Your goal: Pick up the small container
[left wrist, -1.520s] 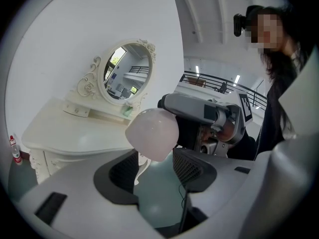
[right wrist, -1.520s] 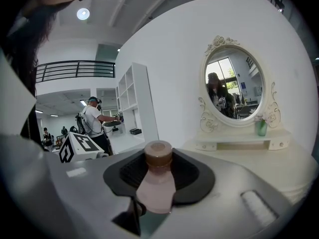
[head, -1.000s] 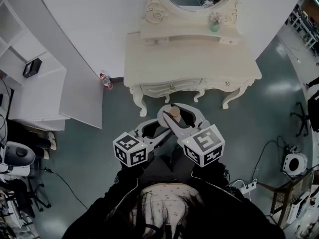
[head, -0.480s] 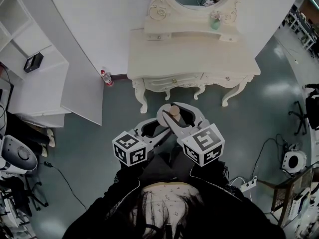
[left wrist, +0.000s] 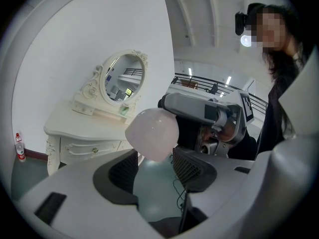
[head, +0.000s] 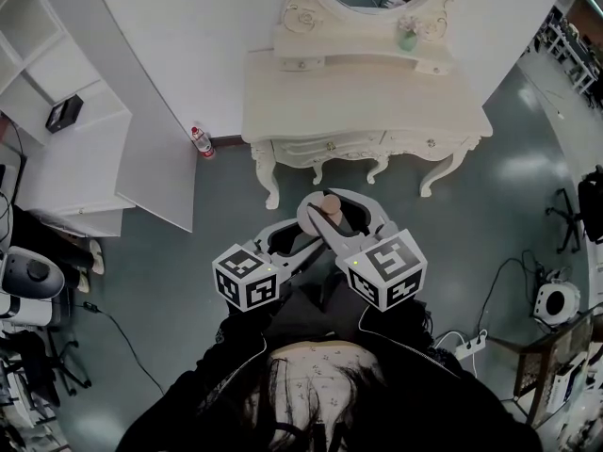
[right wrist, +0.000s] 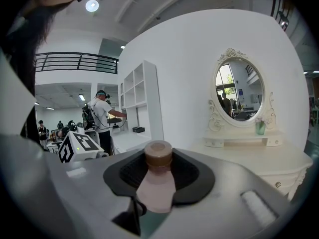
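The small container [head: 330, 205] is a pale pink bottle with a brown cap. It is held upright over the floor by my right gripper [head: 332, 217], whose jaws are shut on it. In the right gripper view the container [right wrist: 155, 188] fills the gap between the dark pads, cap up. My left gripper [head: 285, 243] sits just left of it, open and empty. In the left gripper view the container's [left wrist: 152, 133] rounded pink side shows just beyond the left gripper [left wrist: 155, 166], apart from its pads.
A white dressing table [head: 367, 102] with an oval mirror stands ahead against the wall, a small green vase [head: 406, 38] on its shelf. A red-capped bottle [head: 200, 142] stands on the floor by the wall. White shelving [head: 66, 158] is at the left, cables and a power strip [head: 466, 351] at the right.
Both grippers have edged forward toward the dressing table, the right one still holding the container. The jaws look unchanged.
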Motion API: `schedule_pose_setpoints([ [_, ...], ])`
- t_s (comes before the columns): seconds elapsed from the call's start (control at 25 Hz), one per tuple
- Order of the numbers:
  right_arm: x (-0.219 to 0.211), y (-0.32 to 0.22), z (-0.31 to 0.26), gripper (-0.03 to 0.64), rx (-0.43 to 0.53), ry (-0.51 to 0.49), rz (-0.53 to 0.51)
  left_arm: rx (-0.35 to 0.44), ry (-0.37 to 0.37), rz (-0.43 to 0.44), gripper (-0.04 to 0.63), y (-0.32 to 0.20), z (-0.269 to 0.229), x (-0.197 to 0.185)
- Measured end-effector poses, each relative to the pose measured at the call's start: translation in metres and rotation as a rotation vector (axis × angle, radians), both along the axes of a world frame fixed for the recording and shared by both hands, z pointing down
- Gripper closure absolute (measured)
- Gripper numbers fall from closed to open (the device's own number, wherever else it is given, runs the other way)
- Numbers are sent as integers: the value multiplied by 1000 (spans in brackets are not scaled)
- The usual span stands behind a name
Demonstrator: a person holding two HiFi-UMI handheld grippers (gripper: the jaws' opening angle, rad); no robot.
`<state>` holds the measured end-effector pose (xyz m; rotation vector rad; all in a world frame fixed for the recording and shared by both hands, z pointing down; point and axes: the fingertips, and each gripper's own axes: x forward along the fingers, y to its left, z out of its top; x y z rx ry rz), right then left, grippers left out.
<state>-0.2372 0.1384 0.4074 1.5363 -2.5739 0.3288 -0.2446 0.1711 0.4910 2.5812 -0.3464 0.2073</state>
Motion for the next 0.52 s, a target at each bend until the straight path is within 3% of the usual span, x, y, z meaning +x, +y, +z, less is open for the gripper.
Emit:
schedule_pose_setpoints([
  [0.52, 7, -6, -1, 474, 10, 4, 5, 9, -5, 4, 390, -7, -1, 7],
])
